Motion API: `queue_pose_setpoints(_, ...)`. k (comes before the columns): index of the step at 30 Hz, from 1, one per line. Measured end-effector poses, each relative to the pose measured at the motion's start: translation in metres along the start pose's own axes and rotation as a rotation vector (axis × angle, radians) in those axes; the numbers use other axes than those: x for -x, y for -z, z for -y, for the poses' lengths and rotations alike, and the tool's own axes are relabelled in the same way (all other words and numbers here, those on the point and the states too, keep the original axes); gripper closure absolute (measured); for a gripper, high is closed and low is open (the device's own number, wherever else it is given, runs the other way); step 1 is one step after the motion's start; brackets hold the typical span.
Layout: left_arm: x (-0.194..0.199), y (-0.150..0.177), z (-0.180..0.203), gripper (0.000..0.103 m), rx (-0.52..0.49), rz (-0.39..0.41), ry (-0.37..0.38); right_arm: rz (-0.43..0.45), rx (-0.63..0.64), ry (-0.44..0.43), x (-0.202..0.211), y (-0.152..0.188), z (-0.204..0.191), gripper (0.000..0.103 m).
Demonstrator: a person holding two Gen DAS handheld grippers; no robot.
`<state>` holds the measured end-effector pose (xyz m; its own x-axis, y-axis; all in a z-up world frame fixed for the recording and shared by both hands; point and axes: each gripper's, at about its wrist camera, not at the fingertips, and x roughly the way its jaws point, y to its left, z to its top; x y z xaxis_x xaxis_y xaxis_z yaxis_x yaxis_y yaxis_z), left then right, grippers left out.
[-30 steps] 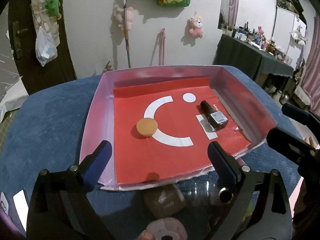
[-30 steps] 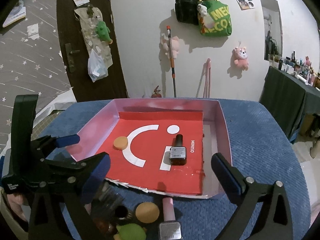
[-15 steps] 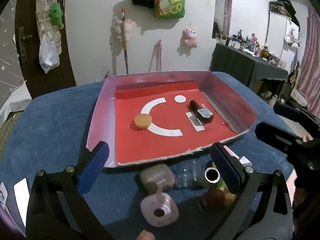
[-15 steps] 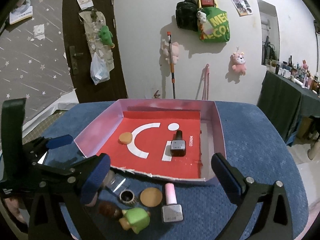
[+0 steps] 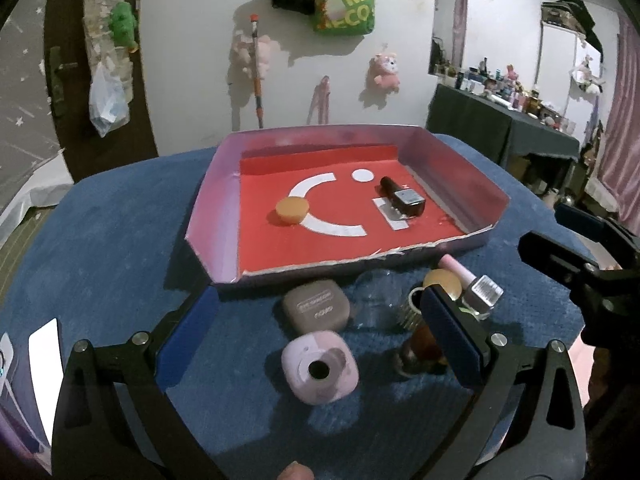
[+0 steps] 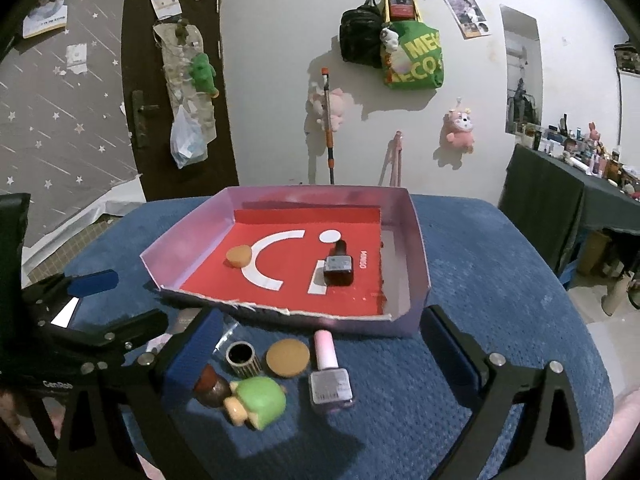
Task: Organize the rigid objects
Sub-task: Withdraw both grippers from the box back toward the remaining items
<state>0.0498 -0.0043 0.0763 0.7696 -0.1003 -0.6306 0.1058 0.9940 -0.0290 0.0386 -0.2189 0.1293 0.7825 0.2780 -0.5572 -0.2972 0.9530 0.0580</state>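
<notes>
both the left gripper (image 5: 320, 320) and right gripper (image 6: 320, 340) hang with fingers spread wide, grasping nothing. a black rectangular bottle (image 6: 338, 266) lies in the shallow pink cardboard tray (image 6: 416, 240); a pink-capped clear bottle (image 6: 329, 376) lies near of it.

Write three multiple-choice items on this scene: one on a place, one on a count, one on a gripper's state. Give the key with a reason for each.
1. Where does the dark nail polish bottle lie?
A. on the blue cloth before the tray
B. inside the tray, on its red liner
C. between gripper fingers

2. How many objects lie inside the tray?
A. two
B. four
C. none

3. How does the right gripper stand?
A. shut on the pink nail polish bottle
B. shut on nothing
C. open

Key: B, it rests on the red liner beside the white mark; A, only the dark bottle and the orange disc are inside; C, its fingers stand wide apart, holding nothing.
</notes>
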Motion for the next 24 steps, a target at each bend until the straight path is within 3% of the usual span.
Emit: queue_pose_setpoints(24, -0.013, 0.040, -0.014, 0.000, 0.071, -0.079, -0.023, -0.103, -0.047, 0.052, -0.024, 0.054, 0.017, 0.033)
